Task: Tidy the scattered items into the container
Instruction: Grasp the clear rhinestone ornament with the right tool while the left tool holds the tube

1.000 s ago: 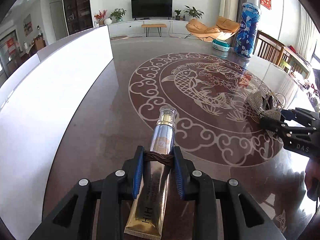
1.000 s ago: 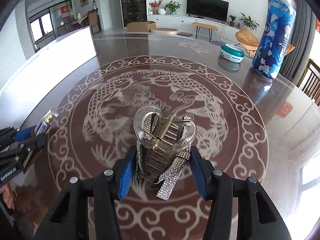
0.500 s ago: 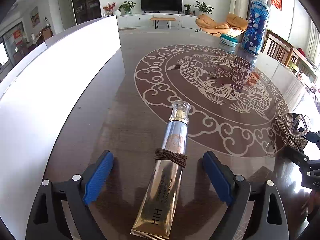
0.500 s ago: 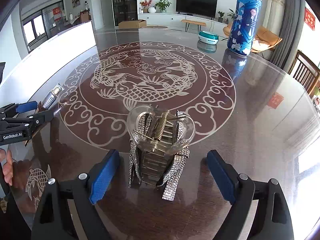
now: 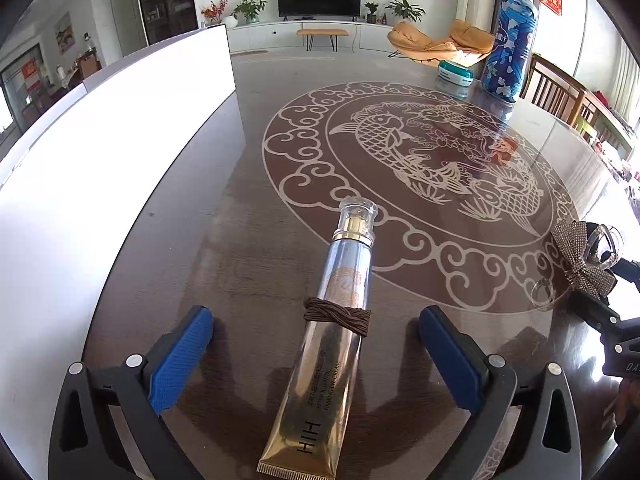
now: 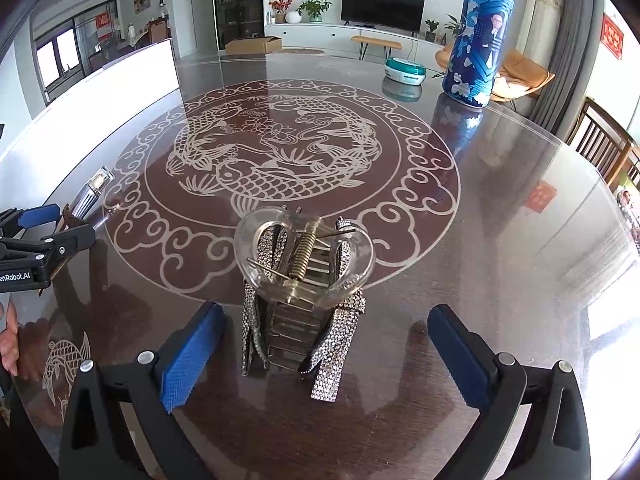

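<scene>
My left gripper (image 5: 316, 354) gapes wide, level over the table, around the gold-and-silver cosmetic tube (image 5: 328, 344) lying untouched between its pads, my right gripper (image 6: 326, 350) equally spread around the clear rhinestone hair claw (image 6: 304, 292).

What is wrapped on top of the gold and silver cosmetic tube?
A brown braided hair tie circles the gold and silver cosmetic tube at its middle. The part of the tie beneath the tube is hidden.

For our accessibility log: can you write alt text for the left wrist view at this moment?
The open left gripper straddles a gold and silver cosmetic tube lying on a glossy brown table with a fish motif, a brown hair tie wrapped around the tube. At right, the right gripper sits by a rhinestone bow hair clip.
</scene>
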Tool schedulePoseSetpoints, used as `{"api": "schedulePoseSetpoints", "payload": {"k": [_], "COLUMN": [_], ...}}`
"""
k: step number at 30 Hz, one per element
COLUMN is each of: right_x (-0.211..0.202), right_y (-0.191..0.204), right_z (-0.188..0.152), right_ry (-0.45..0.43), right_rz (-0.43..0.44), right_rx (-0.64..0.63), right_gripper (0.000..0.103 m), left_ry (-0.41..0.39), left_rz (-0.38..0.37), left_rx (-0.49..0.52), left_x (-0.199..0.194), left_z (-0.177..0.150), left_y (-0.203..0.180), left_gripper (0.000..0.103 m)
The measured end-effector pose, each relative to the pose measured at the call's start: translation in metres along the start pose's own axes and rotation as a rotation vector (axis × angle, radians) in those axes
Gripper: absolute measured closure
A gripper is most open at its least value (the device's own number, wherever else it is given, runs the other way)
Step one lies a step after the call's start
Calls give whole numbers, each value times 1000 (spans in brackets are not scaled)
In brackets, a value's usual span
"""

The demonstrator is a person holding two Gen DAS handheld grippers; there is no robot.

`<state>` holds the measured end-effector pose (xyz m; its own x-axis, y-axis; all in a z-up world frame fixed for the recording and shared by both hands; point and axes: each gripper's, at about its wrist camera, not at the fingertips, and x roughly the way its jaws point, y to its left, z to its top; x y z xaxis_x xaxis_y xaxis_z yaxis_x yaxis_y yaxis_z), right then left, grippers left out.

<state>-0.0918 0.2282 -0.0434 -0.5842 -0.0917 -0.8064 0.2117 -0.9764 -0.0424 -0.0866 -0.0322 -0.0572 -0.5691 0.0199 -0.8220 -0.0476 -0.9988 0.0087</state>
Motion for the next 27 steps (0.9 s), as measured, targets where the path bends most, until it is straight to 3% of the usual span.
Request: {"api": "schedulePoseSetpoints", "payload": {"k": [16,26,27], "right_x": [0,11,13], "right_y": [0,-3,0], "right_z": [0,17,19], "right_ry": [-2,56,60], "right_rz": [-6,85,81], "right_rx": [-4,-4,-19], "right_gripper": [0,0,1], "left_ry": [0,36,21], "left_rz": [-2,-43,-57], "left_rx": [0,63,83], "left_x": [0,2,0], "left_z": [0,8,9], "left_y": [1,-1,-4], "left_gripper": [0,0,18]}}
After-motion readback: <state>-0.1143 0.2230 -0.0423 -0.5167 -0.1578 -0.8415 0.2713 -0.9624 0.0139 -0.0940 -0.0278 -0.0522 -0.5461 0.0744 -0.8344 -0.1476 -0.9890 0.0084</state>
